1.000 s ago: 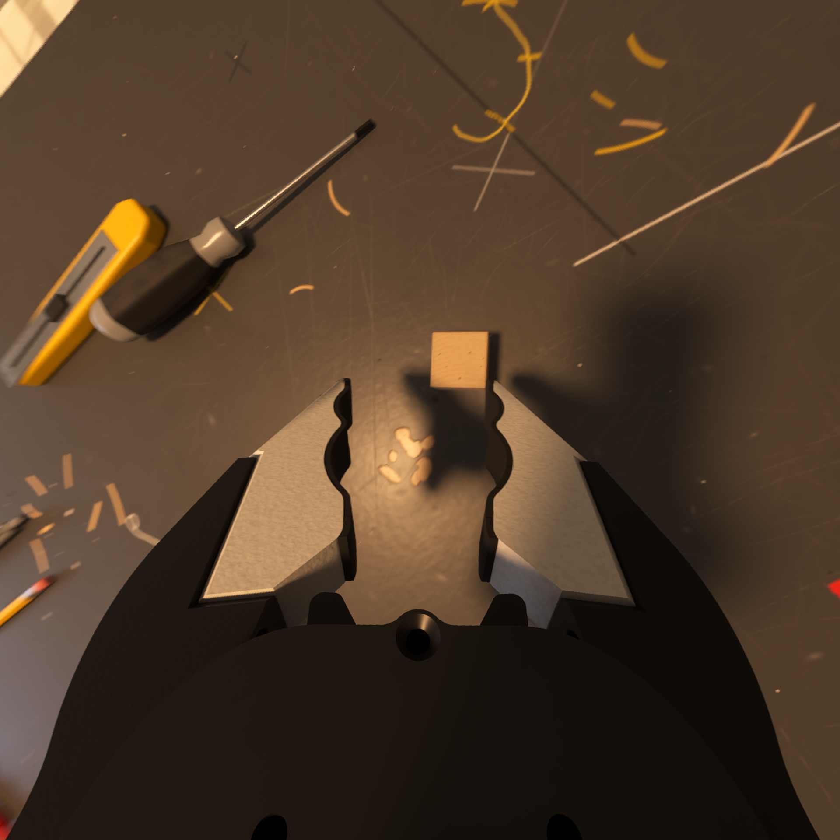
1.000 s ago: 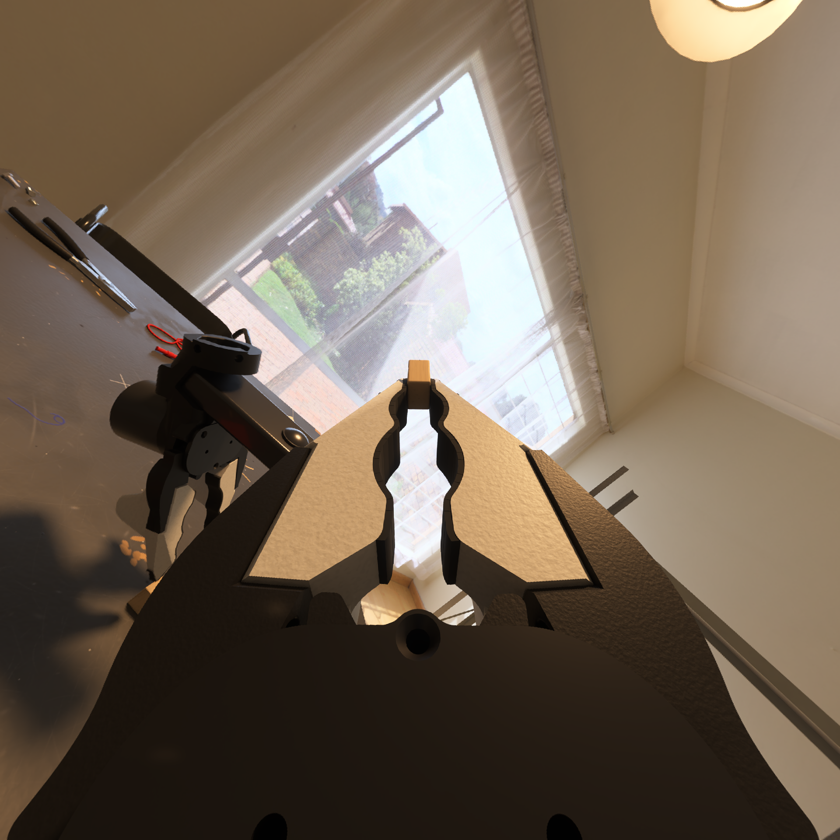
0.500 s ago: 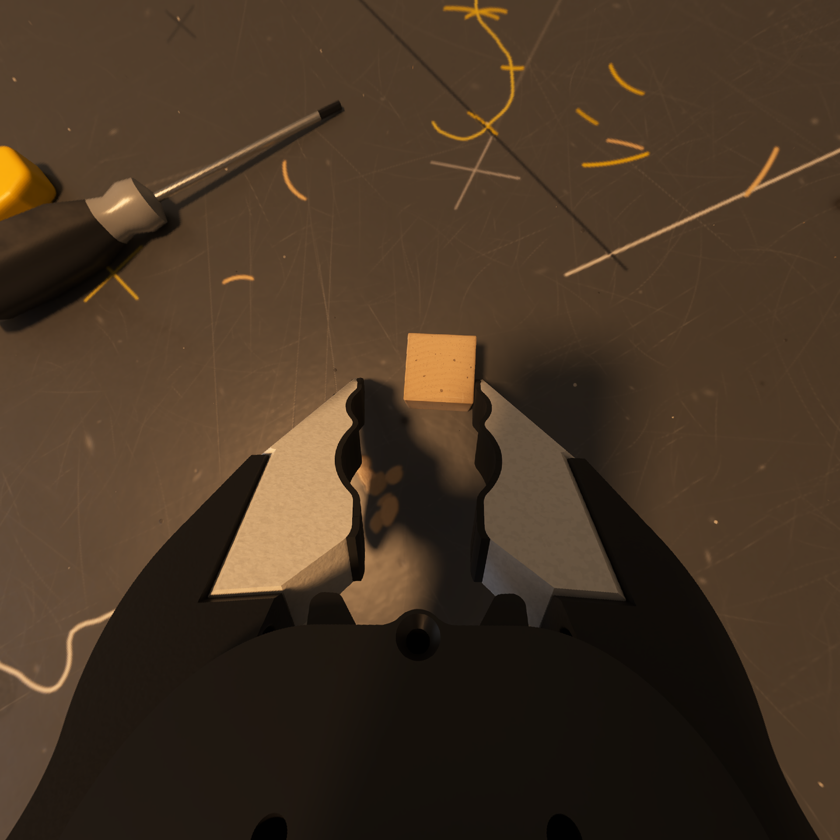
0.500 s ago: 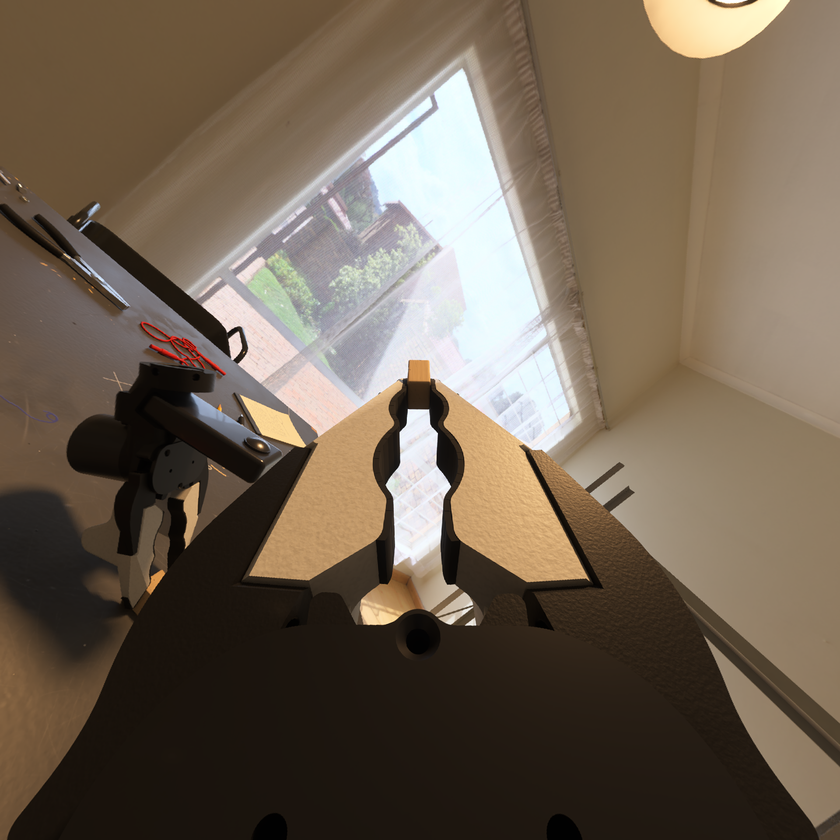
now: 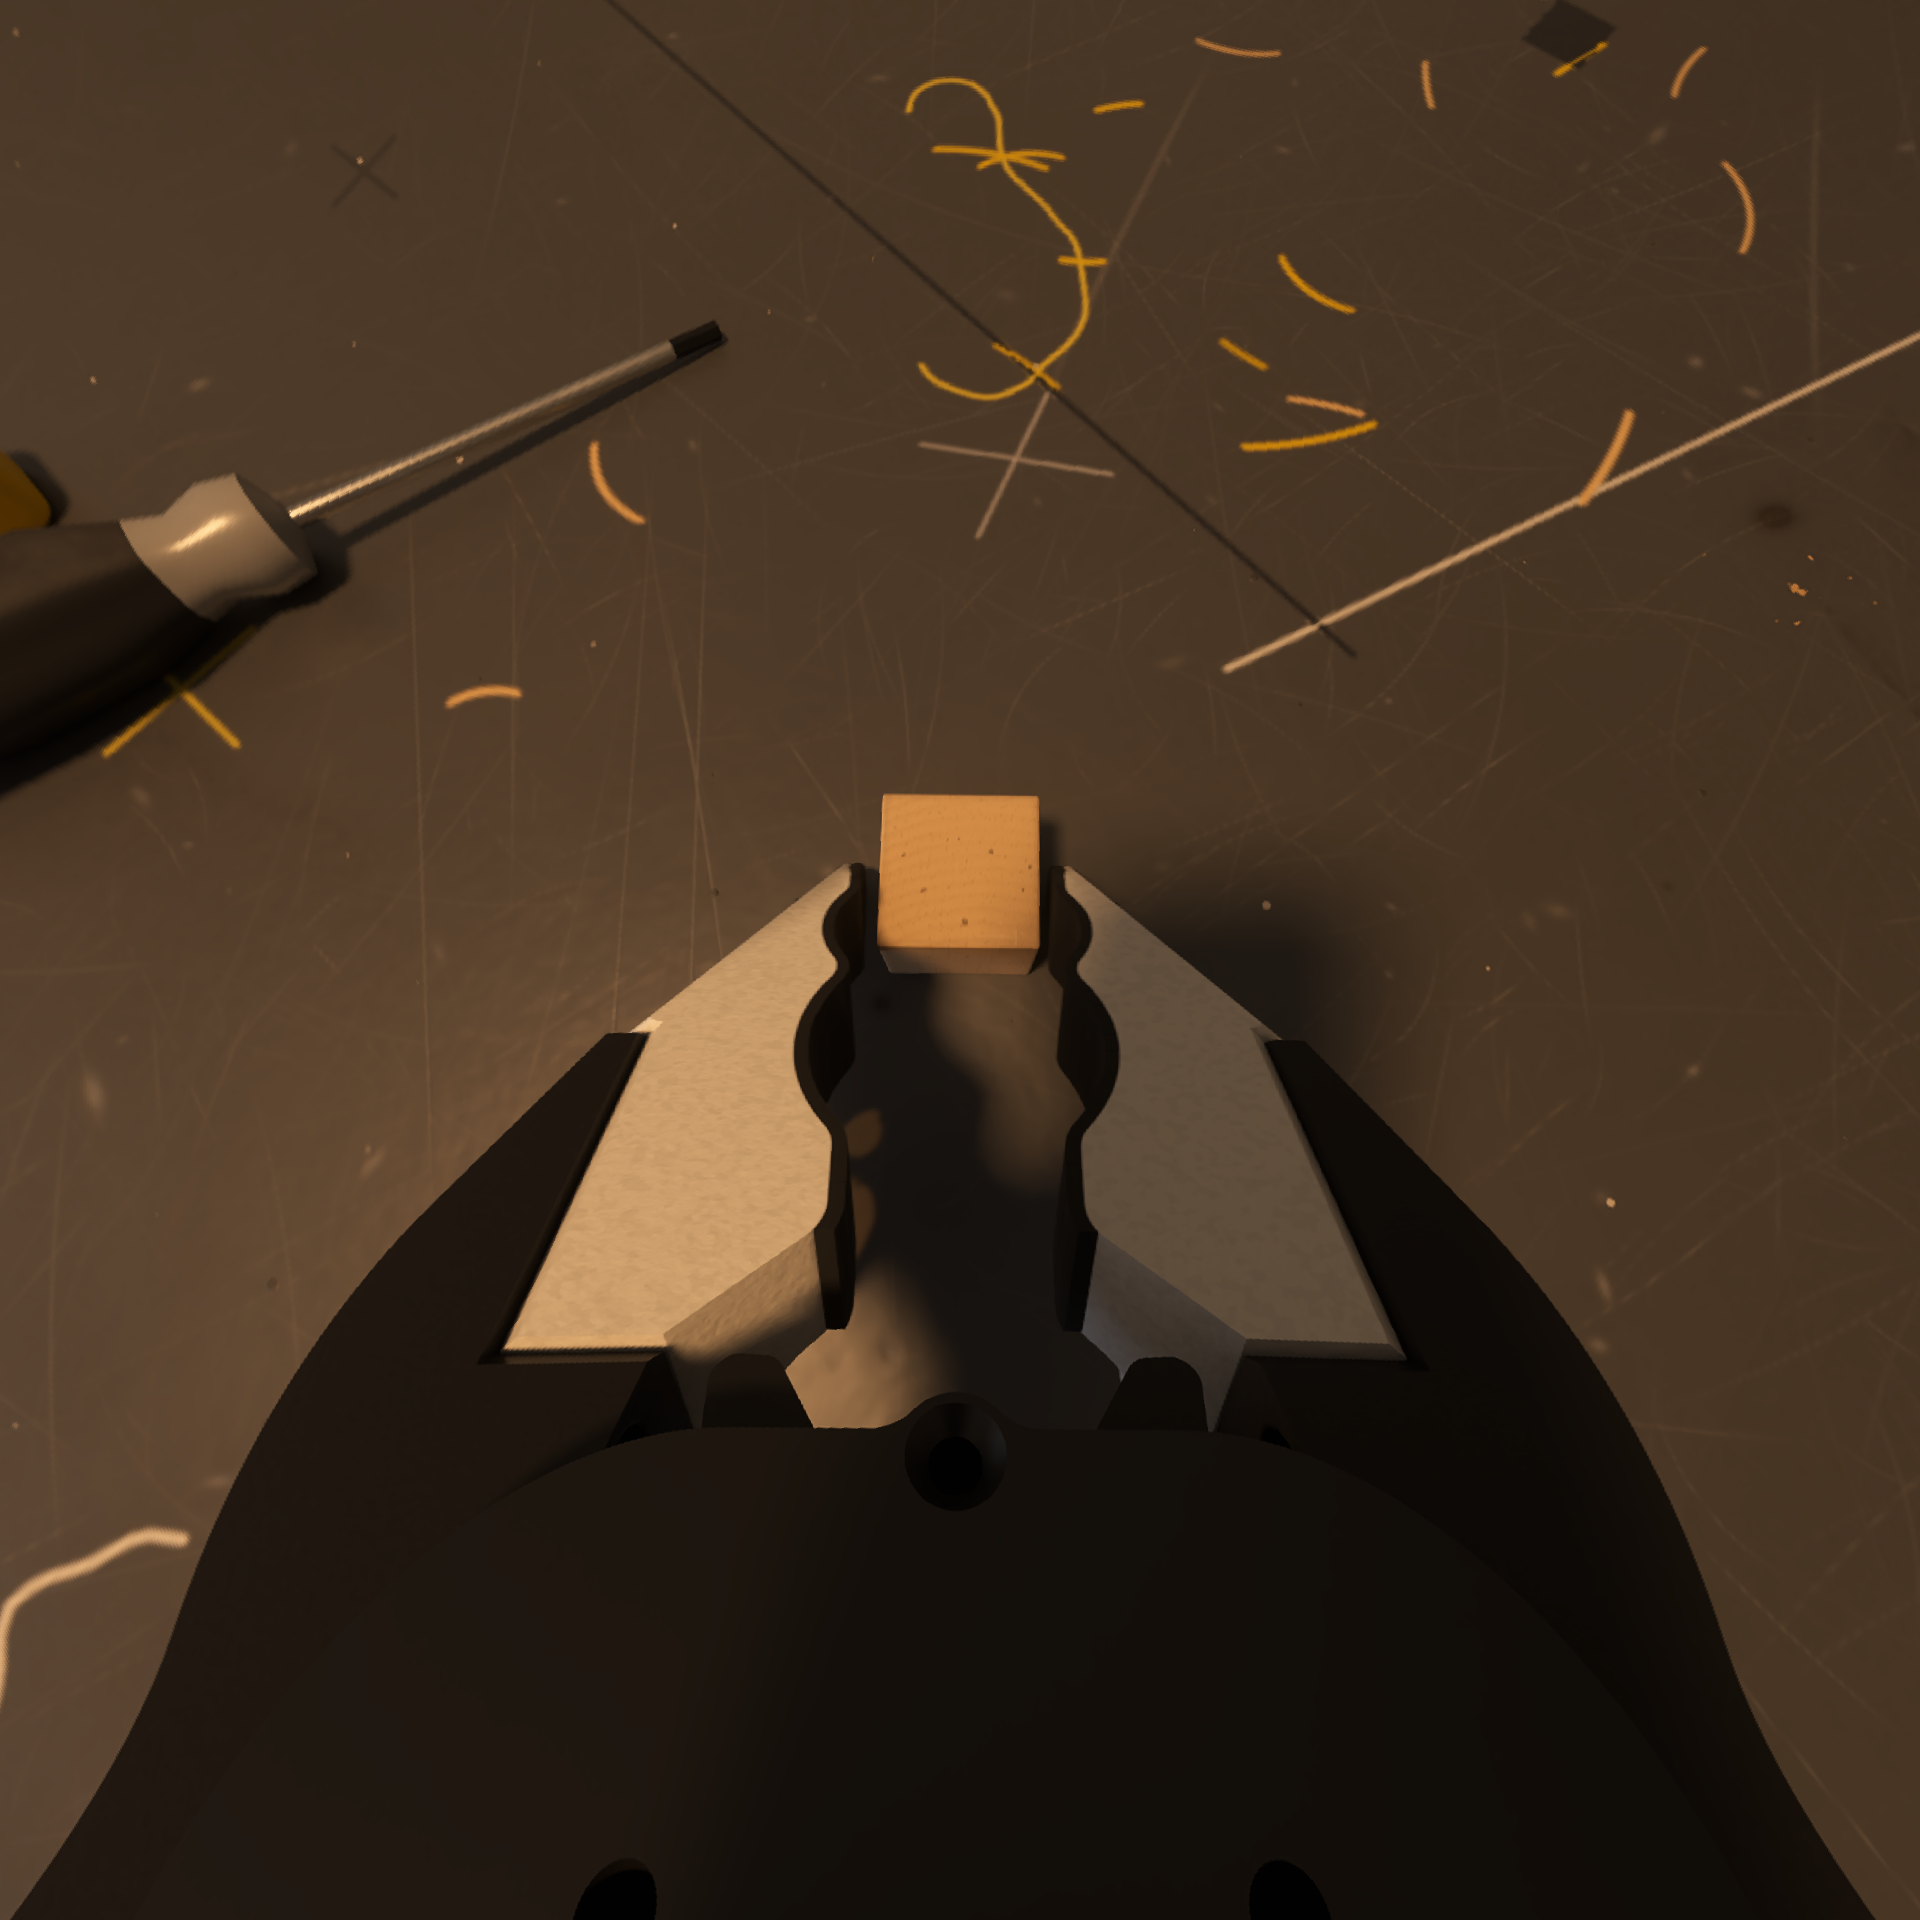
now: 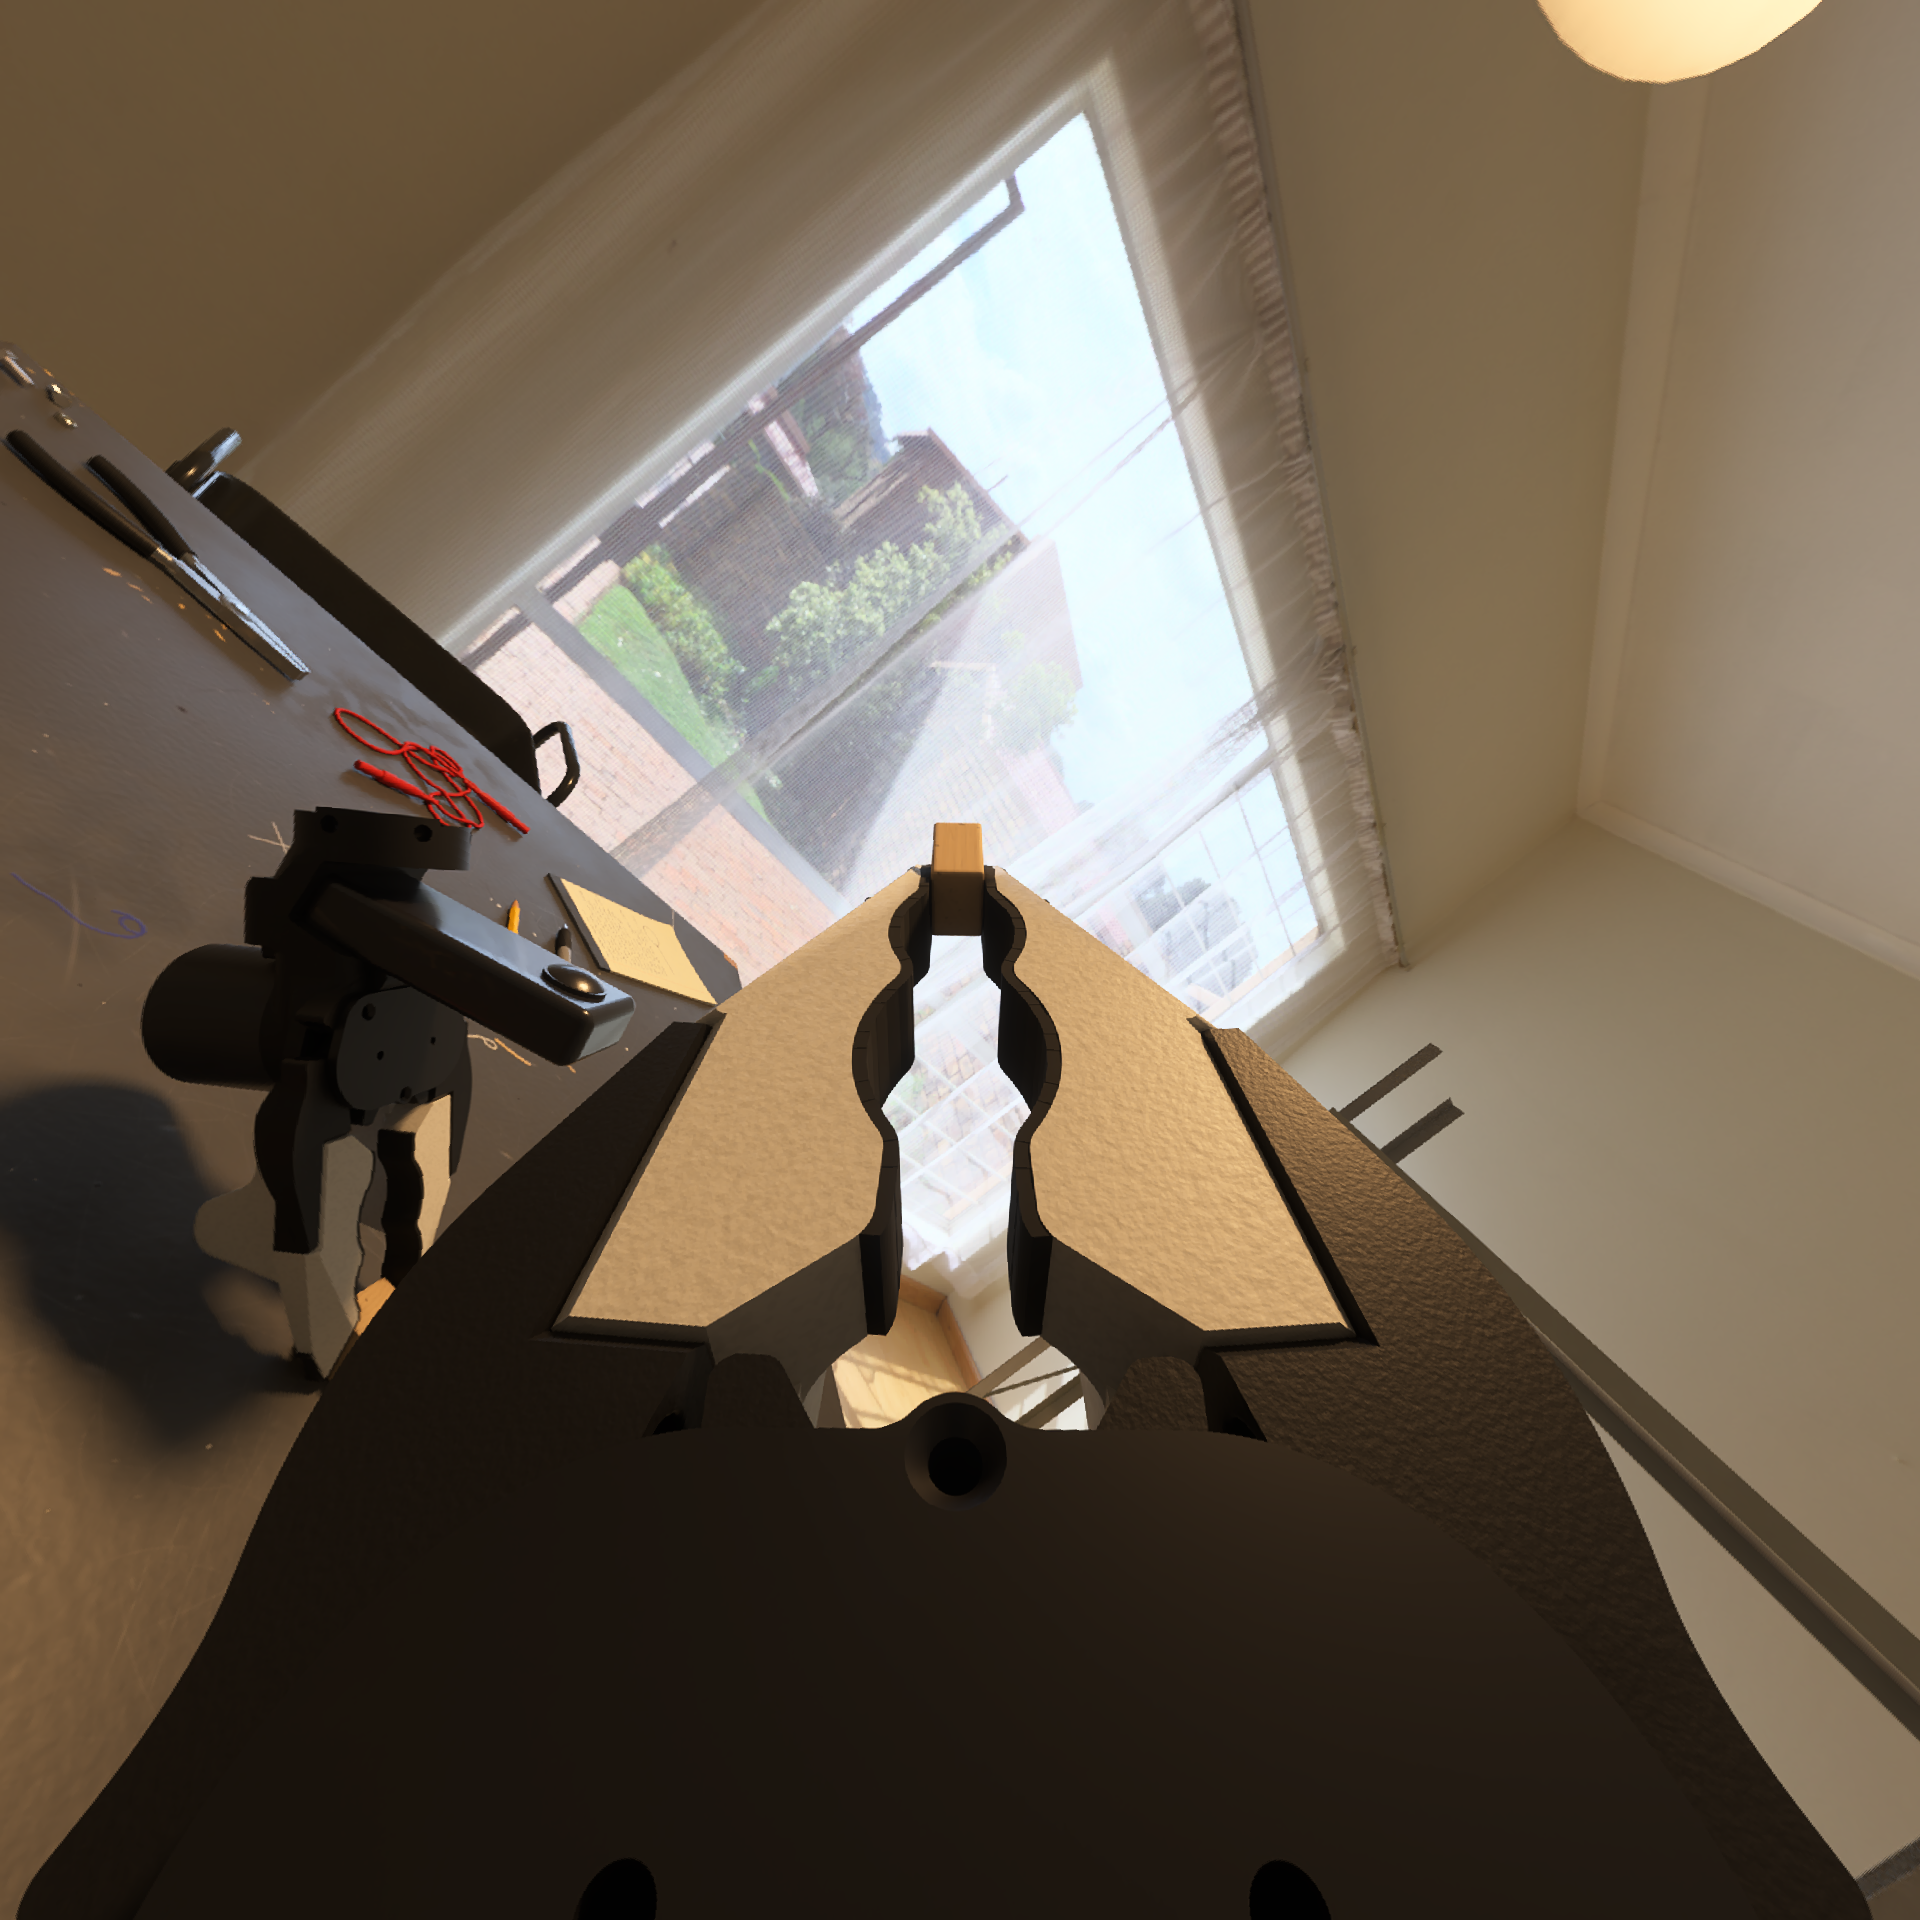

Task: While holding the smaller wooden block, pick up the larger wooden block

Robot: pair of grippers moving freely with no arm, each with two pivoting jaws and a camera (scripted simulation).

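The larger wooden block (image 5: pixel 958 878) stands on the dark scratched workbench (image 5: pixel 1455 935). My left gripper (image 5: pixel 956 904) points down at it, and its two fingertips press the block's left and right sides. The block still touches the bench. In the right wrist view the left gripper (image 6: pixel 343 1309) stands on the bench at the left, with a corner of the block (image 6: pixel 376 1297) showing. My right gripper (image 6: pixel 956 883) is held up in the air, pointing at the window. It is shut on the smaller wooden block (image 6: pixel 957 857) at its fingertips.
A screwdriver (image 5: pixel 187 582) lies left of the larger block, its shaft pointing up and right. Yellow shavings and chalk lines mark the bench. Farther along it lie long-handled pliers (image 6: pixel 156 561), a red cord (image 6: pixel 426 769) and a tan sheet (image 6: pixel 634 940) by the edge.
My left gripper came down and forward over the larger block, and its jaws narrowed until they met the block's sides. The right gripper kept its hold on the smaller block and shifted slightly.
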